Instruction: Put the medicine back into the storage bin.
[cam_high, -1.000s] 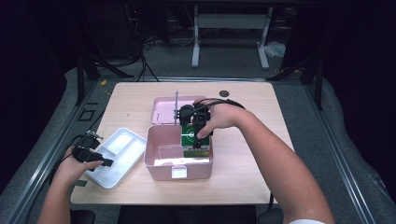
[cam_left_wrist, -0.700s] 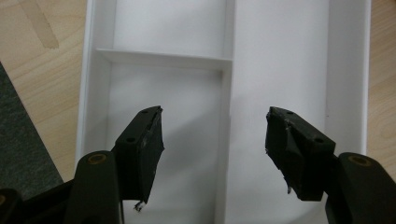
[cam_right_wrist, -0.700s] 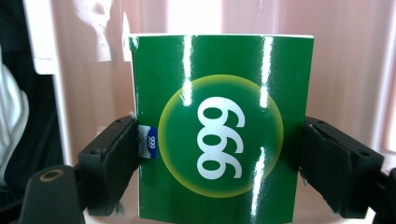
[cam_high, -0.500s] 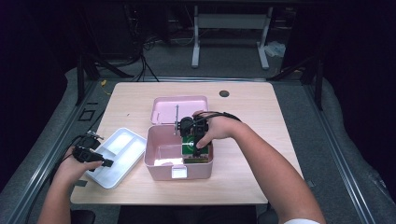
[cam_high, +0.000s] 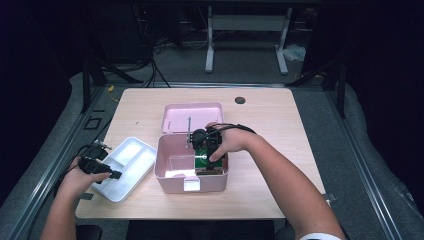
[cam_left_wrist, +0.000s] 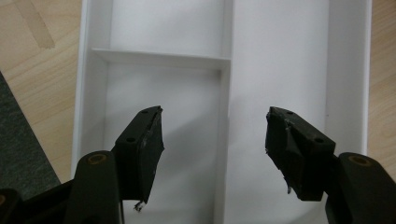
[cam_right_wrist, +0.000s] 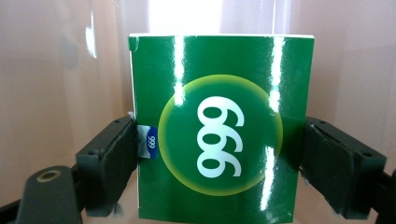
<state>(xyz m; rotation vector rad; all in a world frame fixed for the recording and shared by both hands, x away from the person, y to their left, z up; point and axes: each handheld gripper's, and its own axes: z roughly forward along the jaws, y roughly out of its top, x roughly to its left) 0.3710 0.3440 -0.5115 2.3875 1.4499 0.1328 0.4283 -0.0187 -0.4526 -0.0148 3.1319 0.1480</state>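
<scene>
A glossy green box marked 999 (cam_right_wrist: 219, 128) sits between the jaws of my right gripper (cam_right_wrist: 219, 158), which is shut on its two sides. In the high view that right gripper (cam_high: 209, 159) reaches down into the open pink bin (cam_high: 167, 172), with the green box (cam_high: 204, 160) at the bin's right side. My left gripper (cam_high: 102, 170) rests over the near edge of the white divided tray (cam_high: 131, 152). In the left gripper view its jaws stand wide apart around nothing, gripper (cam_left_wrist: 215, 149) above the tray's compartments (cam_left_wrist: 168, 107).
The bin's pink lid (cam_high: 192, 111) lies flat just behind it. A small dark round hole (cam_high: 240, 100) marks the table's far side. The wooden table (cam_high: 280, 125) has bare room to the right. A strip of tape (cam_left_wrist: 35, 23) is stuck beside the tray.
My right gripper has moved toward the person and lower, carrying the green box deeper into the pink bin. The left gripper has stayed over the tray.
</scene>
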